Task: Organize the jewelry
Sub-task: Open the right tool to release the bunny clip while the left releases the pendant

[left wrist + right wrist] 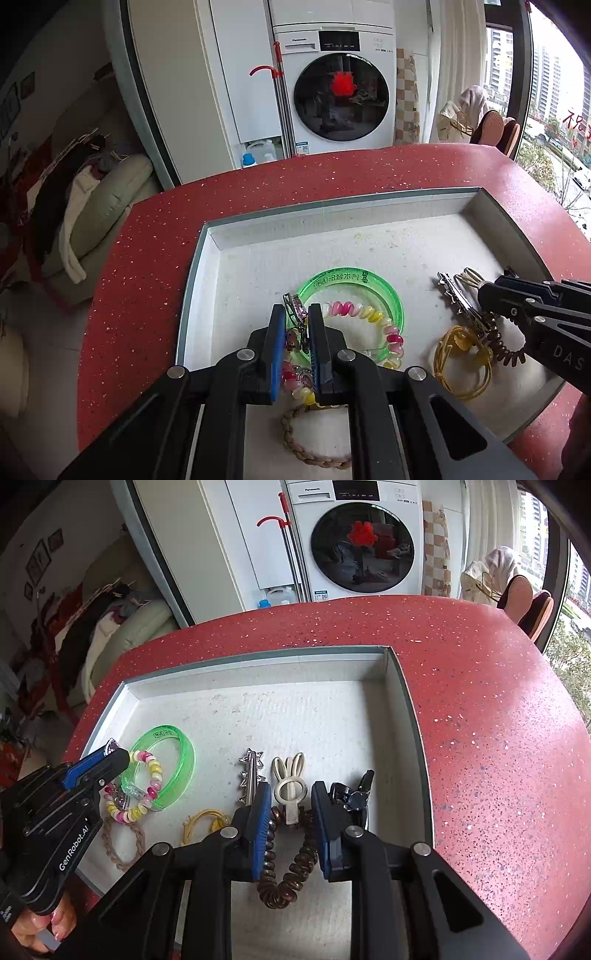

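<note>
We're clamping the left gripper (297, 325) on a glittery silver charm (294, 308) at the glossy green bangle's (354, 284) 9 o'clock in the white tray (388, 206), while the right gripper (288, 805) is hanging slack around the brown coil tie (286, 886).

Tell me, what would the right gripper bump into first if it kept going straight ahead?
Probably the cream bunny-ear hair clip, lying between the right gripper's open fingers on the white tray, just above the brown coil hair tie. Depth is hard to judge.

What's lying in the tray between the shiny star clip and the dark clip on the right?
A cream bunny-ear hair clip lies between the silver star clip and the dark clip, on the tray floor. The right wrist view shows it.
</note>
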Demonstrator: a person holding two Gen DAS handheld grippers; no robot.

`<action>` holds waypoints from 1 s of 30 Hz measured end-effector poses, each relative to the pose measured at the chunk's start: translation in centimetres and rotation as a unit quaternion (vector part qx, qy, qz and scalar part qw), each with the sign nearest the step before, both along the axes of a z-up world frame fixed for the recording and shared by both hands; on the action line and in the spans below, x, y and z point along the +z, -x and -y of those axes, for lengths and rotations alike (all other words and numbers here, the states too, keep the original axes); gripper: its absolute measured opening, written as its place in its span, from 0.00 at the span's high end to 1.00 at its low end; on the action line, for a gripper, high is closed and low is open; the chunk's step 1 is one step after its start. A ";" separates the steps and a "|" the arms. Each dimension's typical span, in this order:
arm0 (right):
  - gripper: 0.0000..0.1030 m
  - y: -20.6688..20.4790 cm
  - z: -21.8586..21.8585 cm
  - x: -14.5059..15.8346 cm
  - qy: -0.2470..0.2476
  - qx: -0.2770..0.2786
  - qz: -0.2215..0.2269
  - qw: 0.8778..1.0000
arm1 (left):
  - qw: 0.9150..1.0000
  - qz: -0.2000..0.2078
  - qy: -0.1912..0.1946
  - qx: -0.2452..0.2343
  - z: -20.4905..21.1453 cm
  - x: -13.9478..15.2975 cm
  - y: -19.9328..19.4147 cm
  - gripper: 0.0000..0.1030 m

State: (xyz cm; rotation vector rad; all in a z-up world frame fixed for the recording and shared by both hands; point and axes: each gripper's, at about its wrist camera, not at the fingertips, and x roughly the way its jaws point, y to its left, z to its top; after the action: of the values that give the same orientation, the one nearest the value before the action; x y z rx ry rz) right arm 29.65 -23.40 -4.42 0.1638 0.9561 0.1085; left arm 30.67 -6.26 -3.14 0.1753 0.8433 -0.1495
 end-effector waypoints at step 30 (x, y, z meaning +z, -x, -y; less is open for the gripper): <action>0.40 3.0 0.8 3.2 -0.036 -0.009 0.037 0.999 | 1.000 0.000 0.003 0.031 -1.8 1.6 0.6 0.70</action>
State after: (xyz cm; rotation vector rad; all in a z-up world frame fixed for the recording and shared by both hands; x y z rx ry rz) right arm 26.68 -24.19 -1.27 0.2325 0.8774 0.1314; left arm 30.05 -4.47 -1.49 0.1433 0.8464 -0.0937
